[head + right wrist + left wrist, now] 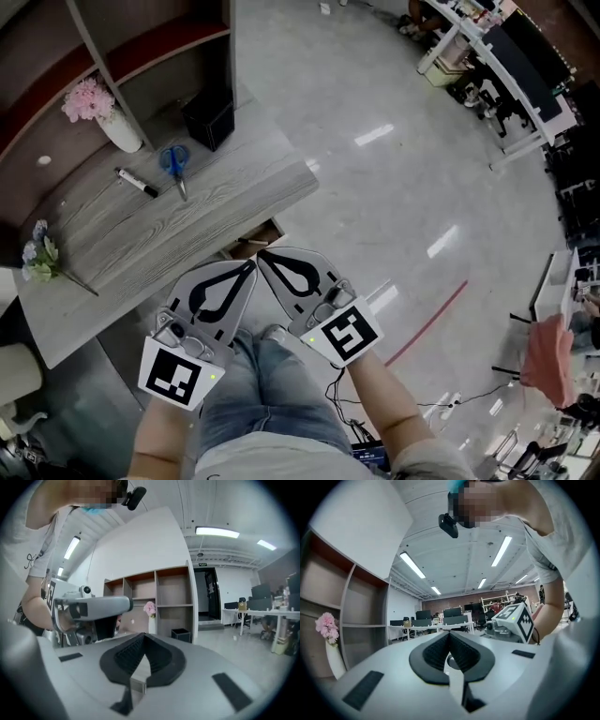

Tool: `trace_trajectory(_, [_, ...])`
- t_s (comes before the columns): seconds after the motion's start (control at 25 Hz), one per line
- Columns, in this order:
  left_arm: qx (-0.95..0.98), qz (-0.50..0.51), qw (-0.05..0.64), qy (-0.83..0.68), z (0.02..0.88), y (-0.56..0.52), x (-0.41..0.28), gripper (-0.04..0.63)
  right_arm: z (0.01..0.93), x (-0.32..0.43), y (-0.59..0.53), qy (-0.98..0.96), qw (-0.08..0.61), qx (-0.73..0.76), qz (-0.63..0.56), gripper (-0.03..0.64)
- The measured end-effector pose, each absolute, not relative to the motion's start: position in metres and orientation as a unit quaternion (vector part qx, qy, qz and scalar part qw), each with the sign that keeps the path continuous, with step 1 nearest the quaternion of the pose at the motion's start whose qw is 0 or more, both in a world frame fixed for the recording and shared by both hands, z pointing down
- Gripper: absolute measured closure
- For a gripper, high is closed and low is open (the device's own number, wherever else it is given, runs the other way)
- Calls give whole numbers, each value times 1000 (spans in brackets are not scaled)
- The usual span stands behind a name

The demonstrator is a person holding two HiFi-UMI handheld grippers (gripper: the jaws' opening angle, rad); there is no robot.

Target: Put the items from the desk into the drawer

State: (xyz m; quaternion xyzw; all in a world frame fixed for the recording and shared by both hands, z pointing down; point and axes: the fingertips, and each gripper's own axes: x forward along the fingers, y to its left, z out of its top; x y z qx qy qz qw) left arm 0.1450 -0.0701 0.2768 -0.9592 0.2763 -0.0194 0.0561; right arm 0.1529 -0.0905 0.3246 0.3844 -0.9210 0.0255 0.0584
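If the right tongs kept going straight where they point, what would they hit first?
Probably the desk, with the vase of pink flowers beyond it; height is hard to judge.

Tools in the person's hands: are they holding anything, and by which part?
Nothing. The left tool and right tool are both shut and empty; scissors and marker lie on the desk.

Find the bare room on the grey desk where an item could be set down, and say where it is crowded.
Free: the wide middle of the desk, from the marker and scissors to the near edge, right of the flower sprig; also the right corner. Crowded: the back strip, with vase, marker, scissors and black box.
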Motion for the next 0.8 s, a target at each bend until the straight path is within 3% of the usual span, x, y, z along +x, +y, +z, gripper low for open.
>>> trace_trajectory(0.36, [-951,-23,64,301,242,-50,141,591,253,155,-56,-929,9,370,18,609])
trace_trajectory(0.8, [-942,-29,68,327,229,-30,137,591,227,151,-24,-935,-15,353,7,609])
